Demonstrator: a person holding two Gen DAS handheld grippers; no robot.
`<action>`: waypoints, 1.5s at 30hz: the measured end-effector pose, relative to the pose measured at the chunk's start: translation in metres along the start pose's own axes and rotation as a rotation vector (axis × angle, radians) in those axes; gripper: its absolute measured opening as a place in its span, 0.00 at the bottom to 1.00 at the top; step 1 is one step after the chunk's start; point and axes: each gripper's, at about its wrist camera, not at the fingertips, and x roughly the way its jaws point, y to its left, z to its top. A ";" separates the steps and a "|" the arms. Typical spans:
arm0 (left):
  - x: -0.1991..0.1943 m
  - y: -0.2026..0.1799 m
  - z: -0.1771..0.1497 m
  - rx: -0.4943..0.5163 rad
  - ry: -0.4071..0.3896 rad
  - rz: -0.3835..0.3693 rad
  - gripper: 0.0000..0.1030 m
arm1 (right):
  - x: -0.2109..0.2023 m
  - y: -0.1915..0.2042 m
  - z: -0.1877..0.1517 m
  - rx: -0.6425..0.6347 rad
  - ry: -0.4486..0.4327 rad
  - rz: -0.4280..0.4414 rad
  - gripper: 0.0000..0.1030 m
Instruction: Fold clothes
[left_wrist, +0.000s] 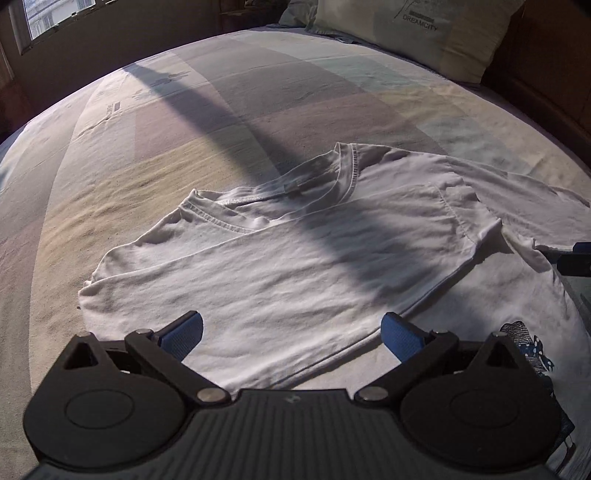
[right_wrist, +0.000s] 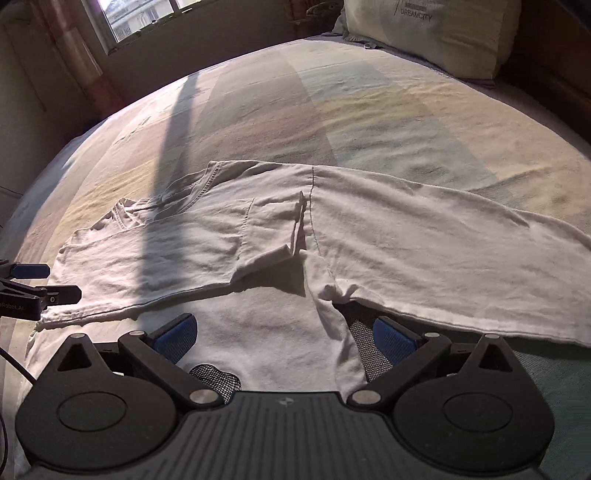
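While sunlight is streaking across the bed, the white T-shirt is lying partly folded on it, and both the left gripper and right gripper are hovering over its near hem, jaws spread wide, gripping nothing.

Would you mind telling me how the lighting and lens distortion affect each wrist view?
Left wrist view: sunlight falls on the white T-shirt, a dark diagonal shadow band crosses it, and the fisheye bows the bed into a dome. Right wrist view: a similar shadow stripe runs from the window side; the shirt's right half is evenly lit; corners vignette dark.
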 end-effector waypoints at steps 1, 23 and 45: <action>0.001 -0.012 0.004 0.009 -0.001 -0.020 0.99 | -0.006 -0.019 0.002 0.050 -0.022 -0.027 1.00; 0.049 -0.214 0.067 0.206 -0.009 -0.291 0.99 | -0.066 -0.280 -0.061 0.801 -0.348 -0.041 1.00; 0.070 -0.247 0.078 0.248 0.032 -0.313 0.99 | -0.045 -0.276 -0.047 0.759 -0.463 -0.047 1.00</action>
